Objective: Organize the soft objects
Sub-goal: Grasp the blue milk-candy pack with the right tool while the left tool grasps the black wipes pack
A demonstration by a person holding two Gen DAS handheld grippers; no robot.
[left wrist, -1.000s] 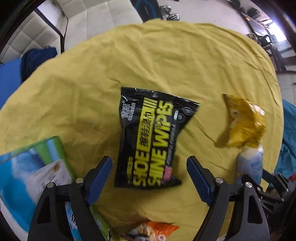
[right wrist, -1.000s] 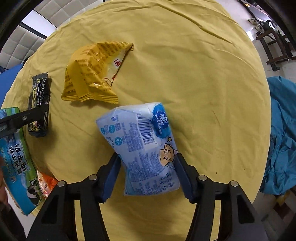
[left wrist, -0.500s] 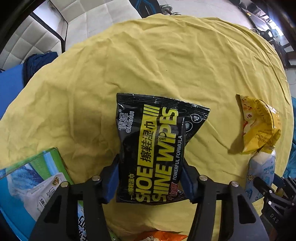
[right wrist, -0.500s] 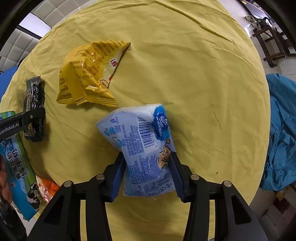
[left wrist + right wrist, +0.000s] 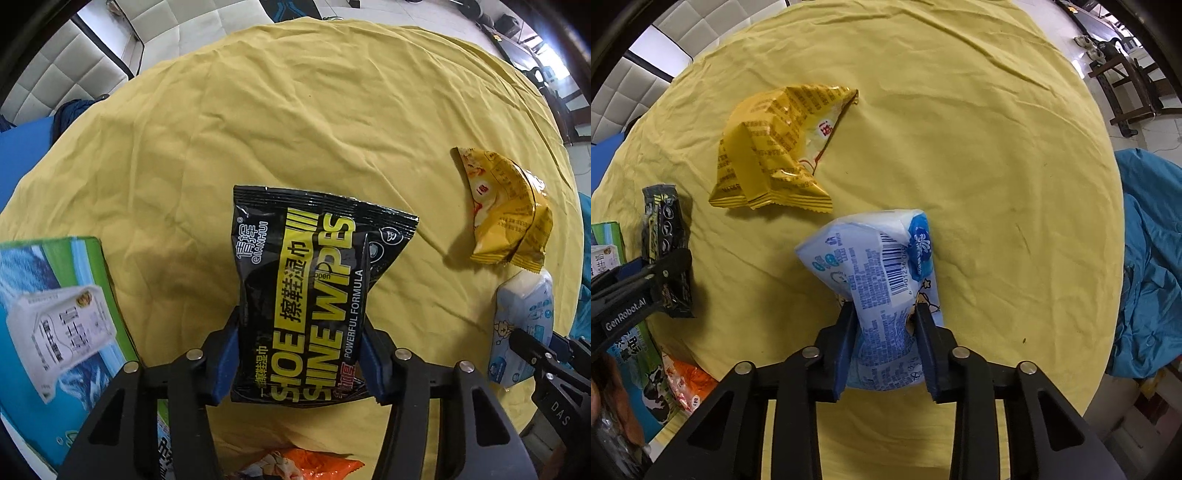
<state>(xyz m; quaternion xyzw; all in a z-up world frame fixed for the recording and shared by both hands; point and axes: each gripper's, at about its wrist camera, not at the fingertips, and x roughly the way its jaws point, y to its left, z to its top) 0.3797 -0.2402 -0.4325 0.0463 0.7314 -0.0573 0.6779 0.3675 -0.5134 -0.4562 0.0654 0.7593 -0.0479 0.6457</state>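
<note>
Wipes pack (image 5: 306, 299), black with yellow "SHOE SHINE WIPES" lettering, sits clamped between our left gripper's (image 5: 299, 354) blue pads, which press into both of its long sides near the lower end. Whether its far end rests on the yellow cloth (image 5: 295, 110) or hangs just above it, we cannot tell. In the right wrist view we see the same pack edge-on at the left, with the left gripper's finger across it.

Our right gripper (image 5: 886, 343) is closed on the tissue pack (image 5: 882, 291), a pale blue soft pack with a barcode; the pads pinch its lower half so that it narrows there and bulges beyond them. From the left wrist view this pack (image 5: 524, 325) lies at the cloth's right edge.

Just beyond the tissue pack lies a crumpled yellow bag (image 5: 775, 155), loose on the cloth and apart from both grippers.

A green and blue carton (image 5: 51, 317) lies at the left edge of the cloth, and an orange packet (image 5: 306, 465) shows at the near edge, below our left gripper.
</note>
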